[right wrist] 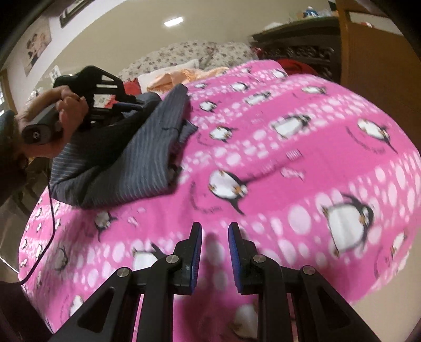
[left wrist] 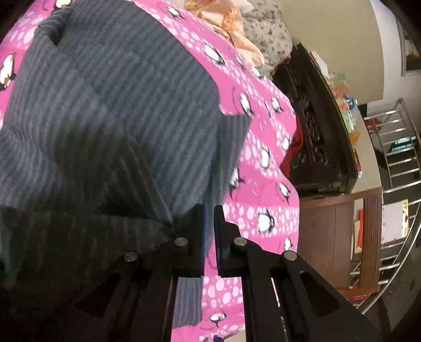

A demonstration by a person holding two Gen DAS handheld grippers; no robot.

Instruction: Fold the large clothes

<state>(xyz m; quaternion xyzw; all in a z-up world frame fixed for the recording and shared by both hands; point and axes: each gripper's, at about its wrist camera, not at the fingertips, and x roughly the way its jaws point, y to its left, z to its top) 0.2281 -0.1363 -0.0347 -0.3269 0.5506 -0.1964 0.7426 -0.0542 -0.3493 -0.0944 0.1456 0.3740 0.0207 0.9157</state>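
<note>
At the bottom centre of the left wrist view, the left claw [left wrist: 209,210] stands with its jaws drawn together to a thin slit, and grey striped cloth shows in that slit, so it is clamped on an edge of the grey striped garment [left wrist: 105,118]. That garment fills the left and middle of the frame, bunched in folds over the pink penguin blanket [left wrist: 263,131] on the bed. Beyond it, at the upper centre, lie an orange cloth [left wrist: 226,23] and floral bedding [left wrist: 268,34]; a dark carved cabinet [left wrist: 315,126] and a metal rack [left wrist: 400,163] stand at the right.

Low in the right wrist view, the right claw [right wrist: 215,231] hovers with its jaws a little apart and nothing between them, only blanket below. At upper left, a hand [right wrist: 71,110] grips the other tool above the garment.
</note>
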